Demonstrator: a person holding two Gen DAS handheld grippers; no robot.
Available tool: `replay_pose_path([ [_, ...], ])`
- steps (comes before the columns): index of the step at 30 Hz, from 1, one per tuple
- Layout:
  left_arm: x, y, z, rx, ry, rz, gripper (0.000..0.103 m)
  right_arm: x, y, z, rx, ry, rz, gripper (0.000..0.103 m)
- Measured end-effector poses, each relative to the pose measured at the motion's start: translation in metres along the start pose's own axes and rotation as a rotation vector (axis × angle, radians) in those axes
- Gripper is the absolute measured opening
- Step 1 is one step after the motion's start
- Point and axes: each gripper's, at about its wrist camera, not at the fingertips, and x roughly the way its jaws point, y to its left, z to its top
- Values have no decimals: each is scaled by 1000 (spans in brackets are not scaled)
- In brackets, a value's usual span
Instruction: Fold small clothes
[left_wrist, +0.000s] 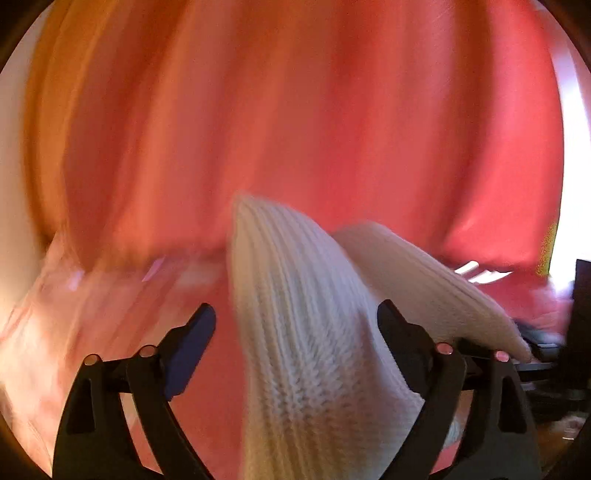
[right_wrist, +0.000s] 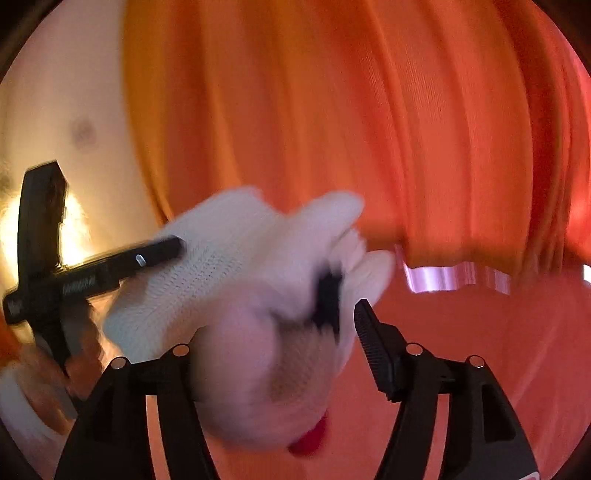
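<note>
A white ribbed knit sock (left_wrist: 295, 332) hangs in the air between the open fingers of my left gripper (left_wrist: 297, 321), draped over the right finger (left_wrist: 402, 339). In the right wrist view the same white sock (right_wrist: 251, 295) is bunched between the spread fingers of my right gripper (right_wrist: 273, 325), with a red patch at its lower end. The other gripper (right_wrist: 48, 266) shows at the left of that view, next to the sock. Both views are blurred by motion.
A red-orange curtain (left_wrist: 314, 110) fills the background in both views (right_wrist: 369, 110). A pale wall (right_wrist: 66, 92) with a bright light is at the left. A red-covered surface (right_wrist: 480, 350) lies below. Dark objects (left_wrist: 576, 314) stand at the far right.
</note>
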Motion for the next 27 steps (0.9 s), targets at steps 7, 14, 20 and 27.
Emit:
replay_pose_path([
  [7, 39, 55, -34, -226, 245, 13, 71, 9, -7, -32, 36, 119, 20, 61],
  [14, 52, 34, -33, -167, 275, -1, 74, 64, 4, -14, 46, 189, 33, 71],
  [20, 65, 24, -41, -117, 316, 46, 75, 96, -7, -30, 117, 242, 56, 17],
  [27, 72, 14, -48, -68, 333, 63, 76, 98, -10, -43, 74, 301, 0, 21],
])
